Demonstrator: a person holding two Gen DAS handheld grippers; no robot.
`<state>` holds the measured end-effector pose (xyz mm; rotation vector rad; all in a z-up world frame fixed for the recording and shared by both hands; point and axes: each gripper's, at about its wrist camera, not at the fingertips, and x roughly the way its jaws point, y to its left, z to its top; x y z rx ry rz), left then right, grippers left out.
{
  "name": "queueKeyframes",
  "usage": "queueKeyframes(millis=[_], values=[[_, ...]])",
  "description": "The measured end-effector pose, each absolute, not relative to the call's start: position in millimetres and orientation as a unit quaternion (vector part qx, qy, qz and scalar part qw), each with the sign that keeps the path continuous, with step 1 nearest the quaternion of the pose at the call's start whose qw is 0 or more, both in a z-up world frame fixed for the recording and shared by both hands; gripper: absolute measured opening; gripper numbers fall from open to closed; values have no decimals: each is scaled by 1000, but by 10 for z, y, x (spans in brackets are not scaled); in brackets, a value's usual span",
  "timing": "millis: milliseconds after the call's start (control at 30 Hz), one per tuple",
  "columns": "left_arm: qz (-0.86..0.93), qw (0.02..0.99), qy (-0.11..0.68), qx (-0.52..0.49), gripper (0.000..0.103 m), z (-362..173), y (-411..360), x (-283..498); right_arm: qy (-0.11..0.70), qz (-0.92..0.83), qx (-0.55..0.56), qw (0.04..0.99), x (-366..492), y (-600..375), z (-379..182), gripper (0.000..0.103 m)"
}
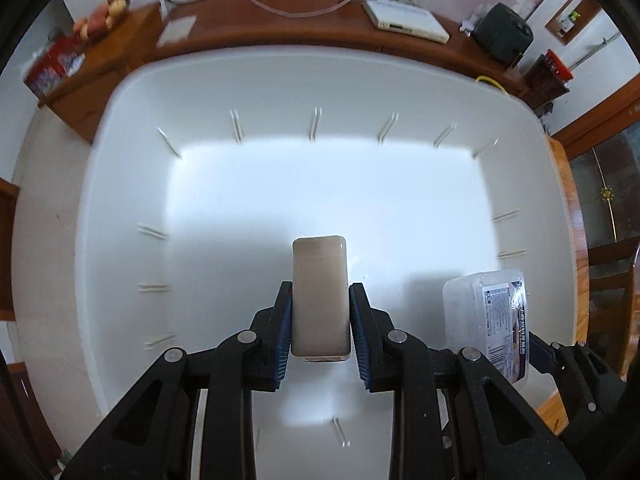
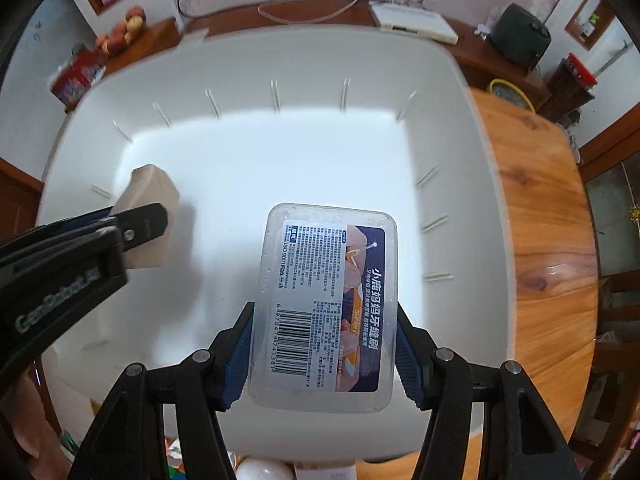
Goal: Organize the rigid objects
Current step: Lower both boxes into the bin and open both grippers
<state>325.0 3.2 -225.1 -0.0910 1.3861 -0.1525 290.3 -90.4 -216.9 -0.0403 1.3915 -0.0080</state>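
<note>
My left gripper (image 1: 320, 300) is shut on a beige rectangular block (image 1: 319, 292) and holds it over the inside of a large white bin (image 1: 280, 80). My right gripper (image 2: 324, 328) is shut on a clear plastic box with a printed label (image 2: 326, 304), also over the bin (image 2: 260, 52). In the right wrist view the left gripper (image 2: 132, 228) and its beige block (image 2: 150, 192) are at the left. In the left wrist view the clear box (image 1: 488, 320) is at the right.
The bin stands on a round wooden table (image 2: 548, 248). Behind it is a brown desk (image 1: 280, 28) with a white device (image 1: 404, 18), a dark bag (image 1: 504, 34), cables and fruit (image 1: 104, 16). Small items (image 2: 260, 468) lie below the bin's near edge.
</note>
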Motion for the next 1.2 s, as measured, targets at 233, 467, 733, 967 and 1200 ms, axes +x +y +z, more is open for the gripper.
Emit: queueKeyframes(millis=[233,467,733,967,1200], values=[[-82,751,654,-48,30,-2435,-83,3206,666,-16,-11,746,2998,-990,-2393,63],[-72,760,643,-58,101,-2312,-62,3116,661,-5,15,750,2962,-1119,-2358,73],[-78,782,617,-44,101,-1942,1,2943,629,12,10,777,2772,-1104,-2018,76],[-81,802,591,-25,101,-1603,3,2775,601,19,9,799,2519,-1112,-1729,76],[-90,820,565,-21,101,-1229,-14,2606,573,19,11,820,2272,-891,-1480,76]])
